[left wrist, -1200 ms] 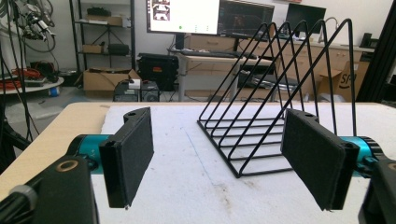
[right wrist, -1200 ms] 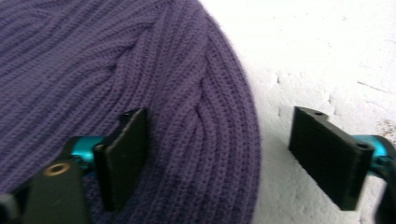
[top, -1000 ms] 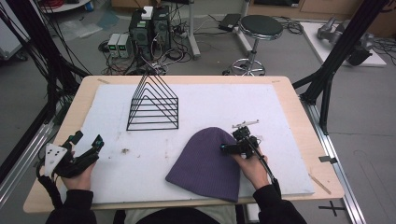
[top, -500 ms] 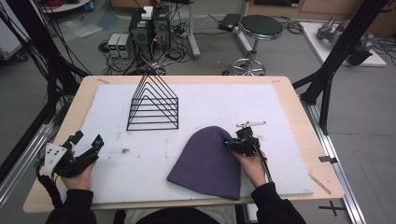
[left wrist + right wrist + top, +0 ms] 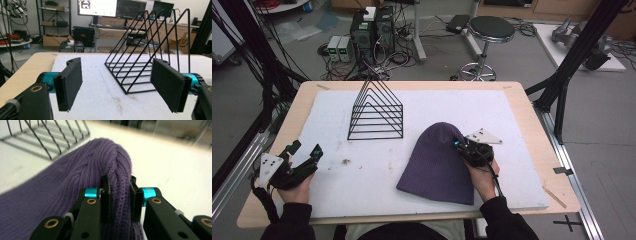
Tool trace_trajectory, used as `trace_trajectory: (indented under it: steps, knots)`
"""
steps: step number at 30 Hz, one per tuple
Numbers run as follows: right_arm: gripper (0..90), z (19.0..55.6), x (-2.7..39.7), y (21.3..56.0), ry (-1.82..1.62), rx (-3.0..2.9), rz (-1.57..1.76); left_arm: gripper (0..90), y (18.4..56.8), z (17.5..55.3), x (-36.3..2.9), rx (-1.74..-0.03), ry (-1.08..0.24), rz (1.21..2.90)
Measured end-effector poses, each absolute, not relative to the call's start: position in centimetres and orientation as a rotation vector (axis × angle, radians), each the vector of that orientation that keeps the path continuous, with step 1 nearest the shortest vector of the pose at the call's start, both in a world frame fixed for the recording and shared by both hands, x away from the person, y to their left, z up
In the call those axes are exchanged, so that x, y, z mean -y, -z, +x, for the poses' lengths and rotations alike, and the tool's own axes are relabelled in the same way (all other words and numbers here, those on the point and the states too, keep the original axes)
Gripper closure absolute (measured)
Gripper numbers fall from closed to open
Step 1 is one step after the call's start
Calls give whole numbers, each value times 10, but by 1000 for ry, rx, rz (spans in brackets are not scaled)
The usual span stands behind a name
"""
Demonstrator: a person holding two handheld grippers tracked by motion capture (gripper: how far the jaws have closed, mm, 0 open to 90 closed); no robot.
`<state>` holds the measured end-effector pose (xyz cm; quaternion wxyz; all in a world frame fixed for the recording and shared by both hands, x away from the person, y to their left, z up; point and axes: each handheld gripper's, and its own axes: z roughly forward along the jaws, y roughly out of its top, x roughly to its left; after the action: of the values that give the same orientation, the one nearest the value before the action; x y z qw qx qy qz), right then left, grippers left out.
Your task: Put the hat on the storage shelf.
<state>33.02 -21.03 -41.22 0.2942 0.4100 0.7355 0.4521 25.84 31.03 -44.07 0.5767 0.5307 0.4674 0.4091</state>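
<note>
Right gripper (image 5: 460, 146) is clamped on the purple knit beanie (image 5: 439, 160). In the right gripper view the two black jaws pinch a raised fold of the ribbed fabric (image 5: 117, 192) between them, with the pads pressed against the knit on both sides. The jaws have just been closing, with the fold of the hat between them. In the high view this grip sits at the hat's right edge, near its rounded crown.

The beanie lies on the white mat (image 5: 492, 107) that covers the wooden table (image 5: 532, 120), right of centre and toward the person's side. Its crown points away from the person; its open hem faces the near edge of the mat. The fabric by the grip is bunched up; the rest lies flat.

Left gripper (image 5: 303, 156) rests at the left near corner of the table, well apart from the beanie. Its jaws stand wide apart with nothing between them; the left gripper view shows bare mat between the two pads (image 5: 71, 81).

A black wire rack (image 5: 376, 111) of triangular dividers stands upright on the mat, behind and left of the beanie, not touching it. In the left gripper view the rack (image 5: 147, 50) stands ahead of the open jaws.
</note>
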Motion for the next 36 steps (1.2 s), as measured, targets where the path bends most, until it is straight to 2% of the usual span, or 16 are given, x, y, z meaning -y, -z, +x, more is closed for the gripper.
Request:
trace_trajectory:
  steps: [11,19,30,36]
  knots:
    - [768,314,216,394,-1279,-1674,886,261,441,259,-310,-1096,-958,1241]
    - [769,319,223,379,-1332,-1618,831,261,441,262,-308,-1092,-962,1245]
    - [769,321,220,343,-1416,-1501,730,269,439,261,-309,-1090,-938,1239]
    - [769,322,219,323,-1435,-1463,681,262,440,264,-308,-1067,-883,1264]
